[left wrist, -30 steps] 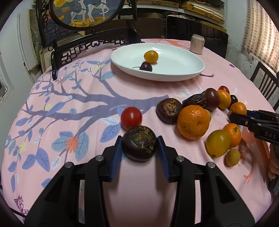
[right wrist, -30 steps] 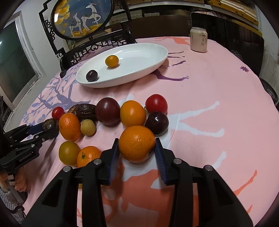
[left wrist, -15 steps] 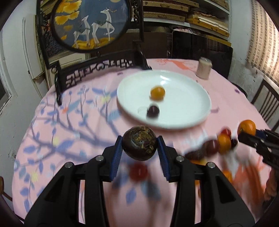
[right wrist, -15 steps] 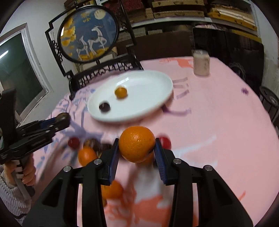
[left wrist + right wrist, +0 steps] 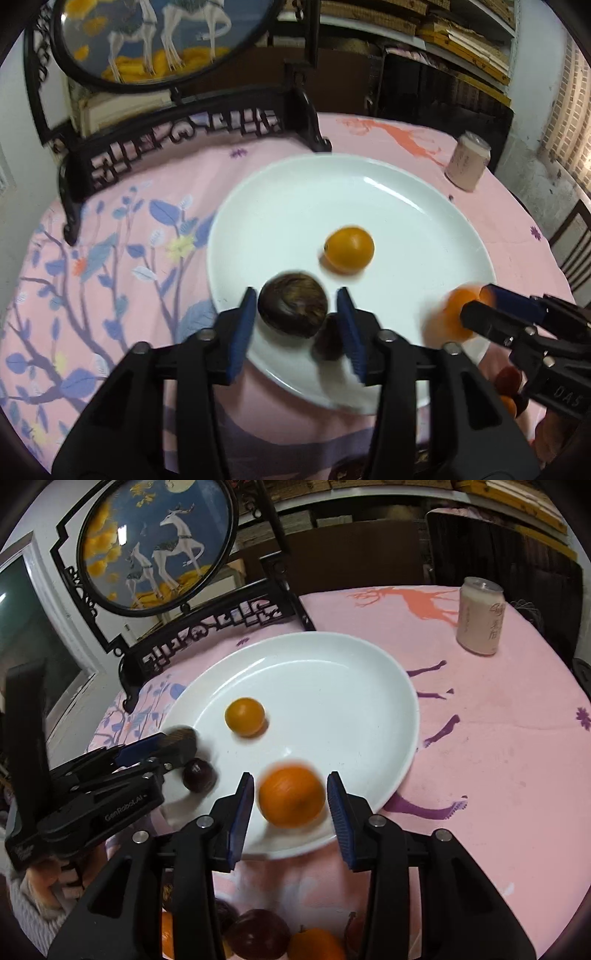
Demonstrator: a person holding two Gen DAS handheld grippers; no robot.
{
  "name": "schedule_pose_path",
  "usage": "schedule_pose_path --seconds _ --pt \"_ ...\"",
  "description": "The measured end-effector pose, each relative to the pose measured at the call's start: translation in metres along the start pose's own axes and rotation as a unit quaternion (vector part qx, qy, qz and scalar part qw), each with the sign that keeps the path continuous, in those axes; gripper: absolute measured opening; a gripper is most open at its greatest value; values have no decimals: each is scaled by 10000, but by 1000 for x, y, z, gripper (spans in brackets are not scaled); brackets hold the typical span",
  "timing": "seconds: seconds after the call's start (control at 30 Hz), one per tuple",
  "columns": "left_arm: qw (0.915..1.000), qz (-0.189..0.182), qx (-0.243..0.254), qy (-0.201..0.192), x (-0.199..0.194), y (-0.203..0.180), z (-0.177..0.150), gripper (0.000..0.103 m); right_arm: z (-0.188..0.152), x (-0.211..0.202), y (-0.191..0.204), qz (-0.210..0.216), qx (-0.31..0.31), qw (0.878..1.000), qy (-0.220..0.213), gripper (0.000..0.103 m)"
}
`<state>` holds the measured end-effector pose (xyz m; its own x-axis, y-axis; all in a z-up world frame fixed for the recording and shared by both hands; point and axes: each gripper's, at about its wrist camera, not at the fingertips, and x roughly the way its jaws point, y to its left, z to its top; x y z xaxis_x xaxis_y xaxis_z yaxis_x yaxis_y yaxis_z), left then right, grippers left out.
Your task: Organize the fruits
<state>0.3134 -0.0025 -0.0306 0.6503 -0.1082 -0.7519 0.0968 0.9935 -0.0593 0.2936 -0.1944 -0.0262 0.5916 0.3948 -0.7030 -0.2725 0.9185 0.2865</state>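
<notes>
Left wrist: your left gripper (image 5: 297, 320) fingers parted, dark brown fruit (image 5: 292, 310) loose between them over white plate (image 5: 424, 206), yellow-orange fruit (image 5: 349, 247) beyond | Right wrist: your right gripper (image 5: 290, 801) fingers spread, orange (image 5: 291, 795) unclamped between them above plate rim, small dark plum (image 5: 199, 775) left.

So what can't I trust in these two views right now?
- Orange, right wrist view: motion-blurred between the open right gripper fingers; landed on the plate or still dropping, unclear.
- Dark brown fruit, left wrist view: blurred inside the left gripper; contact with the fingers unclear.
- Small dark fruit, left wrist view: partly hidden by the right-hand finger.
- Remaining fruits, right wrist view: cut off by the bottom edge and the gripper body.
</notes>
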Motion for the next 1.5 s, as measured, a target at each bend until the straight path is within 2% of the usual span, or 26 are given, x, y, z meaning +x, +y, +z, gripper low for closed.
schedule_pose_path --seconds 0.23,0.53,0.6,0.73,0.83,0.93,1.07,1.23,1.5 --pt "9999 -7 -15 -153 -14 3 -4 56 -6 -18 -5 2 44 9998 -180 42" --pt "9968 386 209 -675 -62 -4 -29 66 -25 -43 -6 -20 114 9992 -378 42" --pt "9947 565 186 -844 -76 -4 -40 74 -31 -48 -4 -53 76 9991 -405 42" --pt "9916 775 147 -1022 -96 -2 -60 75 -43 -53 0 -81 24 9991 -405 44" --pt "9907 856 92 -1058 -106 1 -75 78 -57 -62 2 -174 -10 9988 -465 53" --pt "9901 903 26 -1071 -113 3 -89 79 -72 -77 4 -274 -23 9977 -627 57" --pt "9885 1036 22 -1099 -125 3 -110 82 -90 -94 6 -127 80 9970 -754 62" --pt "9868 1095 -40 -1190 -137 3 -128 85 -114 -101 16 -6 -31 9981 -623 62" --pt "9863 1147 -81 -1181 -138 5 -133 86 -130 -102 23 157 -72 9990 -403 62"
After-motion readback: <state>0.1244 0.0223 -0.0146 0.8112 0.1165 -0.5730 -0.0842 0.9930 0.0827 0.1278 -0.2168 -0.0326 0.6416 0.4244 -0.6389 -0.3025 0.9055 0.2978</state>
